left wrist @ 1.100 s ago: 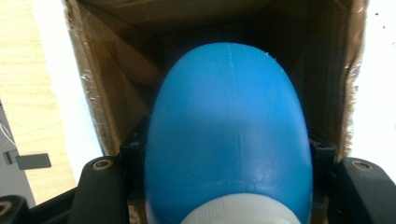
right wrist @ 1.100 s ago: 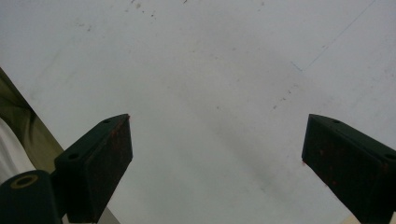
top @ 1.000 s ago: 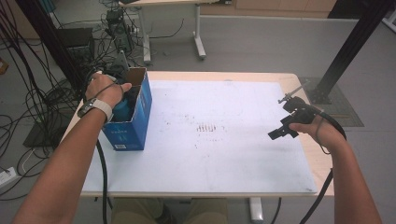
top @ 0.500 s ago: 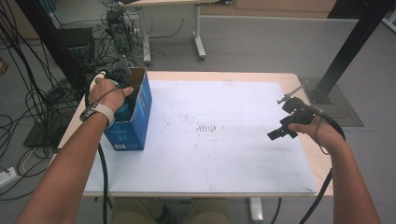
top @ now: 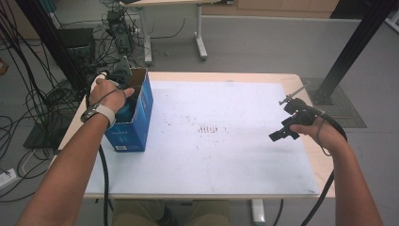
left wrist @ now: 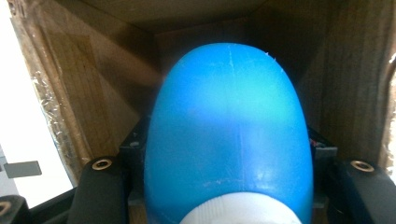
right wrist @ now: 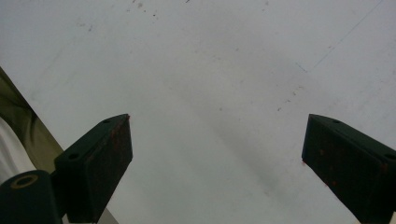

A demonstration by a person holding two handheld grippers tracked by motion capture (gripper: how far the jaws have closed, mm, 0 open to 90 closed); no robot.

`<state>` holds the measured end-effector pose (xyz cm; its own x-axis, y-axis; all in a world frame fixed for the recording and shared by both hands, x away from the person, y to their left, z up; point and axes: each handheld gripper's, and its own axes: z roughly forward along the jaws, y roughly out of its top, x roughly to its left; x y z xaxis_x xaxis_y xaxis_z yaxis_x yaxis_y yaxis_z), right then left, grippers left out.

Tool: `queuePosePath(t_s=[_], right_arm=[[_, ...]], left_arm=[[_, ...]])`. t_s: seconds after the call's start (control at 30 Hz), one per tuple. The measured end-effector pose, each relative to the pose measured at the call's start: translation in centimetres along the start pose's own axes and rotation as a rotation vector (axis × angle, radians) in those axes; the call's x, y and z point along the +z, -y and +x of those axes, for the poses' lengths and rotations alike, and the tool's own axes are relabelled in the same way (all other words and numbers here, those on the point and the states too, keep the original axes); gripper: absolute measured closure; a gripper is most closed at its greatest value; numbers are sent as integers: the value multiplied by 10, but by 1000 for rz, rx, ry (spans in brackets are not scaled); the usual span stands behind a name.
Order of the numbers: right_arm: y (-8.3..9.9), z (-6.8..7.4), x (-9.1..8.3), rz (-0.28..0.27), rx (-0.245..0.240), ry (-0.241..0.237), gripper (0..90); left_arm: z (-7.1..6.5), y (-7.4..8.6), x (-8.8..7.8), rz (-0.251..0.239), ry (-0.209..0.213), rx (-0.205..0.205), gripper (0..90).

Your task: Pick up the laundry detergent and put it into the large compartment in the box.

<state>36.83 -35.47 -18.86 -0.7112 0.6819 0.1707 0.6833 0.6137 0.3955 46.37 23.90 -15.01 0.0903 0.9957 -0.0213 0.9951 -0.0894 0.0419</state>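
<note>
Reaching down into the open top of a blue cardboard box [top: 134, 123] at the left edge of the desk [top: 226, 77], the left gripper [top: 123, 96] is mostly hidden under the person's left hand [top: 107, 94], which wears a watch on the wrist. In the left gripper view its fingers [left wrist: 100, 186] are clamped on a blue bottle [left wrist: 229, 135] — the bottle's rounded body points away into the box, its white cap sits at the bottom edge of that view, and the brown inner walls of the box [left wrist: 93, 88] close in on every side. A little of the bottle's blue shows beside the hand in the high view, inside the box rather than on the desk.

The box stands upright on the left end of a white sheet [top: 226, 155] that covers most of the desk, with its near face turned toward the person.

Well apart from all this, at the far right of the desk, the right hand [top: 324, 134] holds the right gripper [top: 278, 135] just above the sheet's right edge. Its fingers [right wrist: 100, 158] stand wide apart with nothing between them — in the right gripper view they frame only the pale, lightly speckled sheet [right wrist: 210, 93]. A dark cable [top: 324, 197] trails from this gripper along the right forearm toward the near edge of the desk.
</note>
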Motion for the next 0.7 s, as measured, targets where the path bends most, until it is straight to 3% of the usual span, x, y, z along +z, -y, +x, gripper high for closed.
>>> queuePosePath(t_s=[0.7], right_arm=[[-2, 1, 0, 1, -6, -1, 84]], left_arm=[[1, -1, 0, 6, 1, 0, 381]])
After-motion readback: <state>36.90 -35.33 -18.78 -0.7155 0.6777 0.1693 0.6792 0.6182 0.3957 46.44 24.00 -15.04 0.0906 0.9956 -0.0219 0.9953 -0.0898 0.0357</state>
